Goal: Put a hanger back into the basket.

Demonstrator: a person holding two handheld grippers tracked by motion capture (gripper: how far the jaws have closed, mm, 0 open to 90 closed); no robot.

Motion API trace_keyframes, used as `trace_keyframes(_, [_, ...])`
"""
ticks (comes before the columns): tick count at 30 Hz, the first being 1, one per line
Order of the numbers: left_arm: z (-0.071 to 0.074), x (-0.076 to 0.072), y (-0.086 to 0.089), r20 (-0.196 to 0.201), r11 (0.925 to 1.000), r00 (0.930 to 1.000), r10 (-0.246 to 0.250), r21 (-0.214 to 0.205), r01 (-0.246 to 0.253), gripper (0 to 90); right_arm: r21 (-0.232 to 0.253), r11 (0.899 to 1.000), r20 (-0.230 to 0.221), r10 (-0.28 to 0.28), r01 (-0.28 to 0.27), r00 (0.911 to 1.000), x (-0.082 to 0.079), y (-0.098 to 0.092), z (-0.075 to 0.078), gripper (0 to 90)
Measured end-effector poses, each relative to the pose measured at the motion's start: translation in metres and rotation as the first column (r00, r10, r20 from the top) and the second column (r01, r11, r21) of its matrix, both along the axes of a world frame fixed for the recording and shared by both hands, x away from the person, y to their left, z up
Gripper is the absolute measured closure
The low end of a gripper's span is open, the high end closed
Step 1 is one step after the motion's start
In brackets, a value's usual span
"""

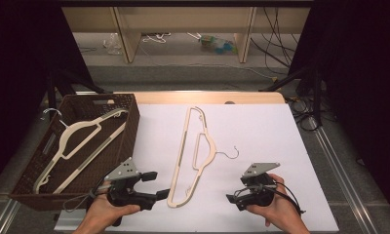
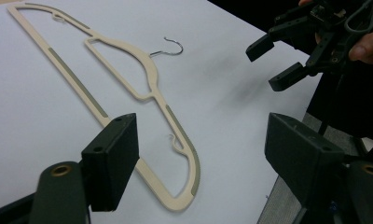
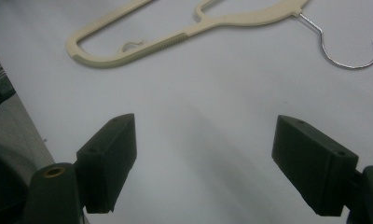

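Left gripper (image 1: 156,185) sitting near the table's front edge, jaws spread wide with nothing between them, pointing at the near end of the cream hanger (image 1: 193,156) lying flat on the white tabletop (image 1: 261,131). Not touching it yet, just beside that rounded end, as the left gripper view is showing: hanger (image 2: 147,74) stretching away across the sheet, wire hook (image 2: 168,49) off to the side, and the left gripper's own pads (image 2: 112,158) hanging just short of the bottom loop. Right gripper (image 1: 237,197) also gaping open and empty, resting low at the front right, well apart from the hanger; looking along it, only bare sheet between the jaws, with the hanger's end (image 3: 128,49) and hook (image 3: 348,56) farther up.

Judging progress: looking about halfway done. One matching hanger (image 1: 73,141) already lying inside the brown woven basket (image 1: 127,141) at the left, leaning a bit against the wall. Still left, by the looks of it: grabbing the second one and dropping it in too. Grip not started.

Beyond that, wooden table edge peeking out past the white sheet, black curtains on both sides, grey floor with cables trailing around, and a wooden frame at the back with some clutter under it.
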State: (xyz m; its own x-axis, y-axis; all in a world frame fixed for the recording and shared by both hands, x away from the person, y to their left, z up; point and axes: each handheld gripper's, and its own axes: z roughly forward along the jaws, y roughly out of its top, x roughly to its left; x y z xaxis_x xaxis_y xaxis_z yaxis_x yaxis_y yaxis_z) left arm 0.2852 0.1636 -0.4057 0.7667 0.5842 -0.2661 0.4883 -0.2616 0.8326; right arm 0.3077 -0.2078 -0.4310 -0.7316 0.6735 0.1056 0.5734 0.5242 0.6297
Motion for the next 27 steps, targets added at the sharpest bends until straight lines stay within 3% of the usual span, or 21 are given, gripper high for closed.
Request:
trace_keyframes(4, [-0.008,-0.005,-0.001,0.006,0.9998,1.0,-0.008,0.016,0.008,26.1,0.016,1.0,-0.015,-0.027,0.027,0.9995,0.002,0.006,-0.001,22.8])
trace_keyframes(9, [-0.014,-0.011,-0.001,0.013,0.9999,0.9999,-0.004,0.014,0.004,25.3,0.0,1.0,-0.013,-0.016,0.016,0.9998,0.006,0.012,-0.002,22.4])
trace_keyframes(11, [-0.019,-0.015,0.002,0.021,0.9998,0.9998,-0.005,0.018,0.004,25.0,-0.001,0.999,-0.029,-0.033,0.033,0.9991,0.01,0.02,-0.002,22.2])
trace_keyframes(15, [-0.026,-0.017,0.005,0.026,0.9996,0.9996,0.012,0.026,-0.013,24.1,-0.011,1.0,0.0,-0.028,0.028,0.9996,0.018,0.036,-0.005,21.8])
trace_keyframes(17, [-0.029,-0.018,0.007,0.015,0.9998,0.9998,0.015,0.012,-0.016,24.0,-0.021,1.0,-0.008,-0.022,0.022,0.9997,0.019,0.04,-0.005,21.9])
trace_keyframes(21, [-0.033,-0.018,0.008,0.048,0.9984,0.9987,0.018,0.052,-0.02,22.9,-0.033,0.999,0.001,-0.023,0.023,0.9997,0.027,0.057,-0.009,21.8])
trace_keyframes(27, [-0.035,-0.017,0.008,0.039,0.9978,0.9988,0.027,0.059,-0.03,22.9,-0.06,0.997,-0.034,-0.054,0.052,0.9979,0.04,0.077,-0.015,21.8])
